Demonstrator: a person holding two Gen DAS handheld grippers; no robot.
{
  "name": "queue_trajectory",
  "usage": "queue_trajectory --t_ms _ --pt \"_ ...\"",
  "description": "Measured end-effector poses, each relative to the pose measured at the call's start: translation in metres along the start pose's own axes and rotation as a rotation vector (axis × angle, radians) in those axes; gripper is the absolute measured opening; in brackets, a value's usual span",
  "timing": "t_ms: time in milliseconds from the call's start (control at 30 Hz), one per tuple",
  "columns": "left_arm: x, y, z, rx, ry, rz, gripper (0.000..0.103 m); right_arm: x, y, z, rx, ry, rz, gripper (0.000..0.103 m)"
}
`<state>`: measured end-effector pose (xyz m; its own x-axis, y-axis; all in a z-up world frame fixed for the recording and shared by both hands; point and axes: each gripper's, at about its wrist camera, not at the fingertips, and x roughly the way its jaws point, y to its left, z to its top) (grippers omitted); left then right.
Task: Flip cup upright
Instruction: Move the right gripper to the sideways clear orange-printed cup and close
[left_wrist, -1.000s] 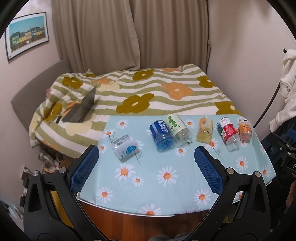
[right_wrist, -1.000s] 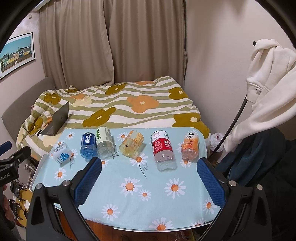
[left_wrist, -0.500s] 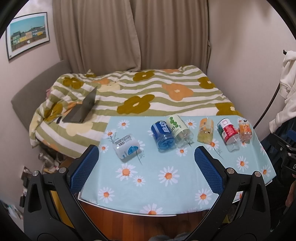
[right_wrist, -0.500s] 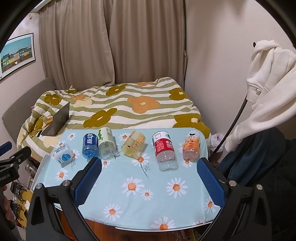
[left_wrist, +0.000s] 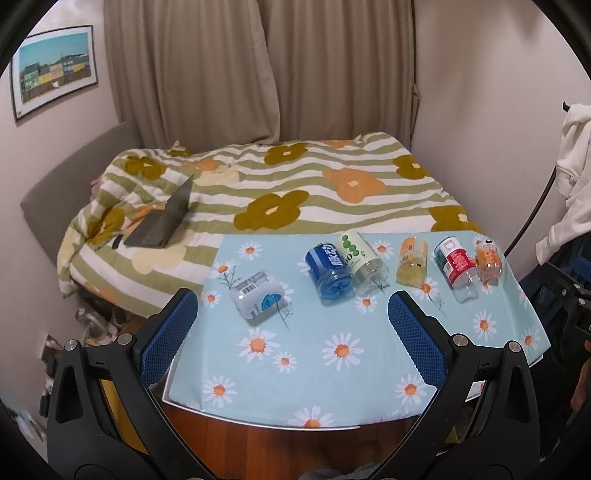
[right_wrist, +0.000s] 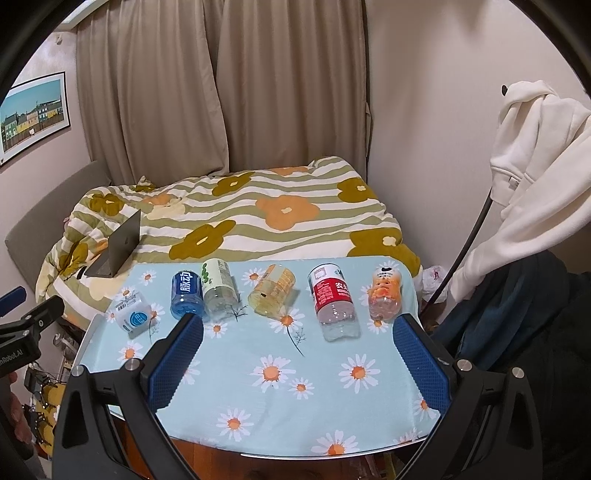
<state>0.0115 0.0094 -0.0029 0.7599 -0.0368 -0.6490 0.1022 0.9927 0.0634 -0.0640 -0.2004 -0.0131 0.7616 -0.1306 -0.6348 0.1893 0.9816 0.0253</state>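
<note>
Several bottle-cups lie on their sides in a row on the daisy tablecloth (left_wrist: 332, 354): a white one (left_wrist: 258, 297) (right_wrist: 132, 316), a blue one (left_wrist: 328, 274) (right_wrist: 186, 293), a green-dotted one (left_wrist: 362, 258) (right_wrist: 218, 286), a yellow one (left_wrist: 412, 262) (right_wrist: 272, 291), a red-labelled one (left_wrist: 456, 266) (right_wrist: 332, 301) and an orange one (left_wrist: 489, 260) (right_wrist: 385, 291). My left gripper (left_wrist: 293, 332) is open and empty, above the table's near edge. My right gripper (right_wrist: 297, 354) is open and empty, short of the row.
A bed with a flowered striped quilt (left_wrist: 295, 192) stands behind the table, with a grey laptop (left_wrist: 166, 221) on it. A white hoodie (right_wrist: 535, 177) hangs at the right. The left gripper's body shows at the left edge of the right wrist view (right_wrist: 22, 332).
Both grippers have drawn back and risen slightly, so the row of bottle-cups sits a little farther away. Nothing on the table has moved.
</note>
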Motion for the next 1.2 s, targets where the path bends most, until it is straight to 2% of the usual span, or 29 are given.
queue_trajectory --t_ms 267,500,667,900,1200 --pt "0.008 0.023 0.0 0.004 0.014 -0.034 0.103 0.009 0.006 0.004 0.067 0.052 0.038 0.103" --pt "0.032 0.037 -0.001 -0.025 0.071 -0.031 0.103 0.042 0.012 0.015 0.084 0.121 0.059 0.103" --pt "0.07 0.035 0.003 -0.058 0.157 0.016 0.103 0.085 0.012 0.027 0.078 0.17 0.091 0.103" --pt "0.116 0.02 0.01 -0.082 0.248 0.062 0.103 0.166 0.009 0.043 0.096 0.302 0.159 0.102" --pt "0.17 0.005 0.019 -0.106 0.349 0.089 0.103 0.252 0.016 0.039 0.092 0.462 0.22 0.1"
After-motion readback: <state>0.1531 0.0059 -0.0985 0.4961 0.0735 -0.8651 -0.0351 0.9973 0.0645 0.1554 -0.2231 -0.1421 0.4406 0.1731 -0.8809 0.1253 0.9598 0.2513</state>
